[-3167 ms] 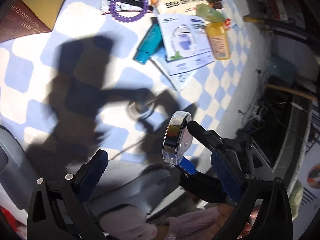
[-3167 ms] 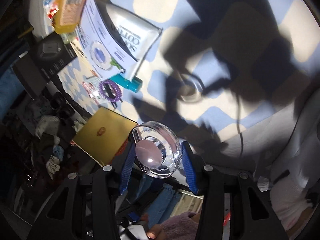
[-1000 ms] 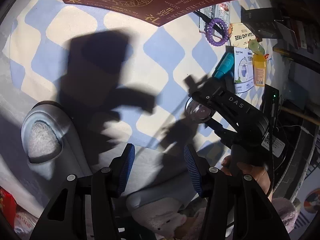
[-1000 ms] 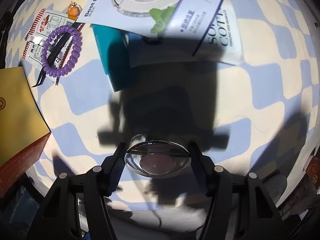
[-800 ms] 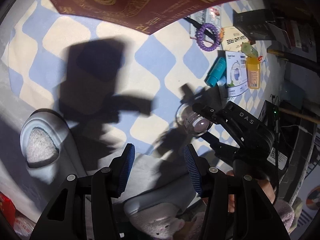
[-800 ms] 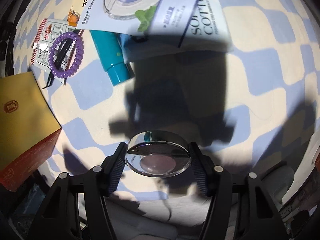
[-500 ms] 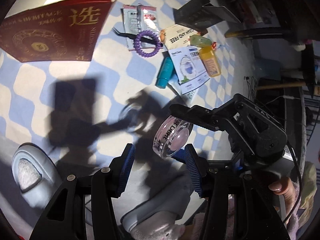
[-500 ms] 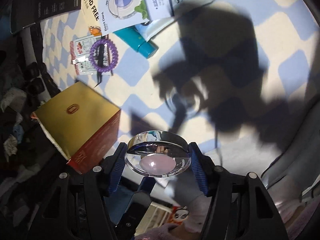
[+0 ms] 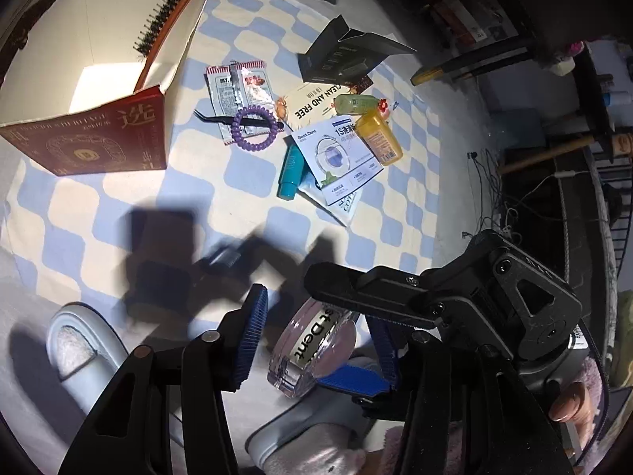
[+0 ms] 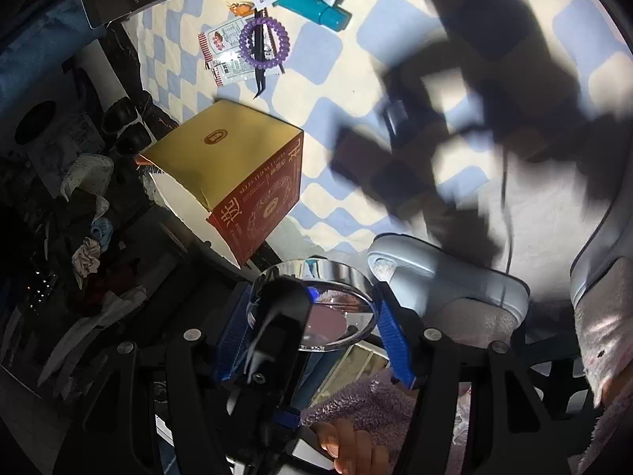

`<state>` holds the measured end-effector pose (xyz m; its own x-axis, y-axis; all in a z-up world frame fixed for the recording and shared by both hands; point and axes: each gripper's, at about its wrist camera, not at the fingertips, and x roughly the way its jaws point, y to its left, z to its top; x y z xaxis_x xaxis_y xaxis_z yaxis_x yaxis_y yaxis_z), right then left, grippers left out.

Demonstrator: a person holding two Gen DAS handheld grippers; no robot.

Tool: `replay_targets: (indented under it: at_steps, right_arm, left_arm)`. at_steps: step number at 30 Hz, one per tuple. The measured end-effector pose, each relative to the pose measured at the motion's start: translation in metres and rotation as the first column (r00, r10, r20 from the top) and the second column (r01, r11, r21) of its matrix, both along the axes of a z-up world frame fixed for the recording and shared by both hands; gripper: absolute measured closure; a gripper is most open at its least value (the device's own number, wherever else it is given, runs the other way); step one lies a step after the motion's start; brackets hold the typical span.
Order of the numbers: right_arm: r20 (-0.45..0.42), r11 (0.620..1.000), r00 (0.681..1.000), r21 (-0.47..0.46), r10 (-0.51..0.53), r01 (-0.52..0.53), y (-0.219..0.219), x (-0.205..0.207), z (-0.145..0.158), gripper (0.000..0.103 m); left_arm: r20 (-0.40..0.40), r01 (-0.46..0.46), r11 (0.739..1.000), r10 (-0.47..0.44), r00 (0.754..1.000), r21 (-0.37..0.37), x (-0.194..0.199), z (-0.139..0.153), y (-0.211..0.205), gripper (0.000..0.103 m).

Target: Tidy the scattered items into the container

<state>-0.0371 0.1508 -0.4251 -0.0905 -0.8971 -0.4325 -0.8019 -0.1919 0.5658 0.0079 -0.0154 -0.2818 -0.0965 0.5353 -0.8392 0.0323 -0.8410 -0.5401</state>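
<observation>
My right gripper point(image 10: 312, 336) is shut on a clear round dental-floss case point(image 10: 316, 304), held high above the checkered cloth. In the left wrist view the same case point(image 9: 316, 344) sits between my left gripper's point(image 9: 320, 336) open jaws, which do not touch it. The red and gold box point(image 9: 95, 79) stands open at the far left; it also shows in the right wrist view point(image 10: 237, 166). A purple hair coil point(image 9: 253, 128), teal tube point(image 9: 290, 172), floss packet point(image 9: 336, 158), yellow bottle point(image 9: 378, 138) and green bottle point(image 9: 354, 103) lie scattered beyond.
A black carton point(image 9: 344, 55) lies at the back. Snack sachets point(image 9: 237, 91) and black tweezers point(image 9: 221, 118) lie under the hair coil. Grey slippers point(image 9: 79, 352) are near the cloth's front edge. Clutter and cables fill the floor on the right point(image 9: 534, 198).
My right gripper has lifted the floss case off the cloth and carried it up toward my left gripper. Both views have pulled back, so the open box now shows.
</observation>
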Motion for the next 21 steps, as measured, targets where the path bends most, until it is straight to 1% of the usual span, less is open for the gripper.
replay_targets:
  at_steps: [1,3,10,13,16,18,21]
  right_arm:
    - [0.003,1.000,1.000,-0.014,0.002,-0.002,-0.001,0.002,0.001,0.040]
    - [0.001,1.000,1.000,-0.024,0.006,-0.006,-0.004,0.003,0.004,0.040]
    - [-0.006,0.999,0.999,-0.020,0.032,-0.032,-0.014,0.000,0.010,0.039]
    - [0.015,0.999,1.000,-0.050,0.016,-0.016,-0.017,0.000,0.006,0.039]
    - [0.018,0.997,1.000,-0.081,0.008,-0.007,-0.020,0.000,0.004,0.037]
    - [0.014,0.996,1.000,-0.093,-0.008,0.009,-0.020,-0.001,0.006,0.035]
    - [-0.006,0.992,0.998,-0.117,-0.057,0.056,-0.015,-0.004,0.010,0.034]
  left_arm:
    - [-0.011,0.002,1.000,-0.002,1.000,-0.009,0.002,0.003,0.000,0.076]
    - [-0.024,-0.001,1.000,0.001,1.000,-0.019,0.005,0.008,-0.002,0.076]
    - [-0.008,-0.036,0.999,0.036,0.999,0.023,0.006,0.014,-0.013,0.076]
    - [0.006,-0.074,0.997,0.074,0.997,0.034,0.003,0.011,-0.020,0.076]
    - [0.015,-0.120,0.992,0.119,0.993,0.025,0.003,0.010,-0.032,0.076]
    - [0.030,-0.175,0.984,0.174,0.984,0.033,0.004,0.008,-0.044,0.076]
    - [0.053,-0.260,0.964,0.257,0.965,0.056,0.006,0.005,-0.064,0.079]
